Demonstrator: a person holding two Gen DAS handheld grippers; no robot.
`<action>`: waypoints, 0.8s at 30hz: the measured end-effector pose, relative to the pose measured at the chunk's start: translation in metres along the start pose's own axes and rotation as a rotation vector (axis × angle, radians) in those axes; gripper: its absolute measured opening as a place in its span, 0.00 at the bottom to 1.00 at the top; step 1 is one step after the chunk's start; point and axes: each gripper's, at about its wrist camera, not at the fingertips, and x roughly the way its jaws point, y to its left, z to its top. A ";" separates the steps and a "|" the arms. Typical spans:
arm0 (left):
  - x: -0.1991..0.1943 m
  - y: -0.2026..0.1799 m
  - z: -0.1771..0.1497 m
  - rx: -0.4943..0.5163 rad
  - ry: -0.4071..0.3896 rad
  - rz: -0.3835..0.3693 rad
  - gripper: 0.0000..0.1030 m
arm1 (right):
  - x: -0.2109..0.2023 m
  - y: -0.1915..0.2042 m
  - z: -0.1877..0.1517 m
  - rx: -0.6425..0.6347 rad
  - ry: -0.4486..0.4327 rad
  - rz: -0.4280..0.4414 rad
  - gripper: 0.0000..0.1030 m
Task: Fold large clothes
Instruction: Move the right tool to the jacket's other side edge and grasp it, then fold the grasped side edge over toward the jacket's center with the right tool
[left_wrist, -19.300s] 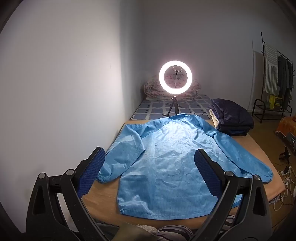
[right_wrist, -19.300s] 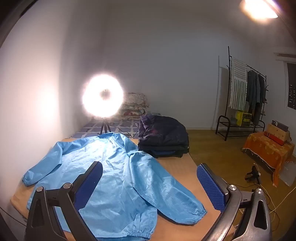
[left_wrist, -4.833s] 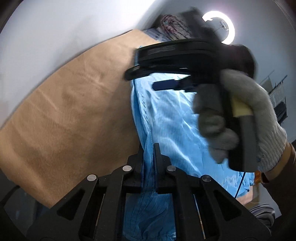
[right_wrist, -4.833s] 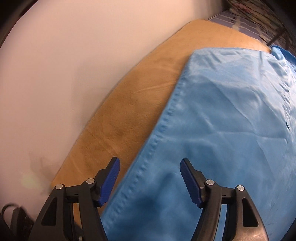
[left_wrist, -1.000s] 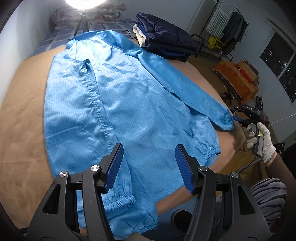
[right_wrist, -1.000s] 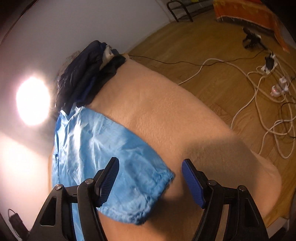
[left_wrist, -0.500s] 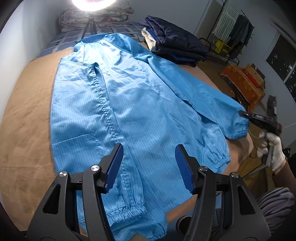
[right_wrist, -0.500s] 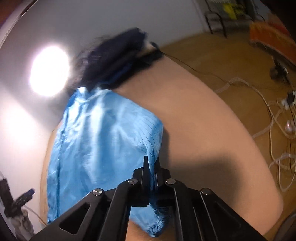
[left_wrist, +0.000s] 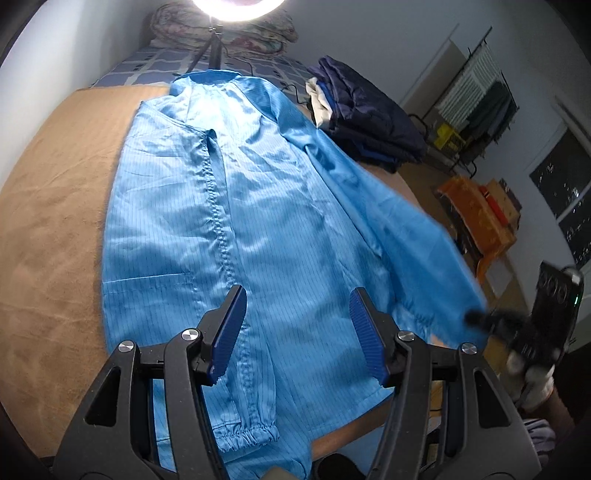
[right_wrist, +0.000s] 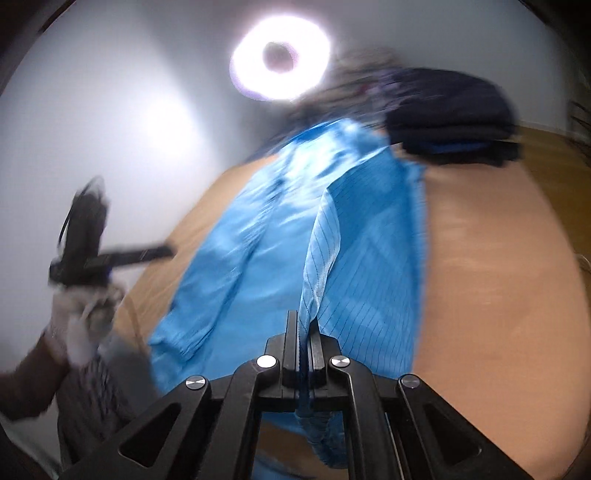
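We see the right gripper (right_wrist: 300, 328) clamped on the cuff of the blue coat (left_wrist: 236, 206), which lies spread on the tan bed (left_wrist: 48, 206); the left gripper (left_wrist: 295, 332) hangs half-open above it, empty

A: Where's the jacket (left_wrist: 236, 206)?
B: Flat on the bed (left_wrist: 48, 206), collar toward the ring light (right_wrist: 280, 55) at far end, hem nearest the left gripper (left_wrist: 295, 332). One sleeve folded in along the body, cuff near the hem.

A: Other sleeve (right_wrist: 354, 258)?
B: Raised off the bed on the jacket's right side, cuff end between jaws of right gripper (right_wrist: 301, 332).

A: Anything else on the bed?
B: Stack of folded clothes (left_wrist: 369, 114) right of the collar, w/ pillows (left_wrist: 229, 29) behind the light.

A: Beyond the bed?
B: Clothes rack (left_wrist: 476, 92) by the wall, far right.
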 end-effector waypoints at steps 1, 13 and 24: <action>-0.001 0.001 0.000 -0.006 -0.002 -0.001 0.58 | 0.007 0.008 -0.001 -0.018 0.024 0.018 0.00; 0.007 0.004 -0.006 -0.016 0.036 0.009 0.58 | 0.080 0.064 -0.038 -0.234 0.338 0.187 0.04; 0.028 -0.027 -0.045 0.057 0.155 -0.013 0.58 | 0.032 0.005 -0.012 -0.057 0.180 0.245 0.44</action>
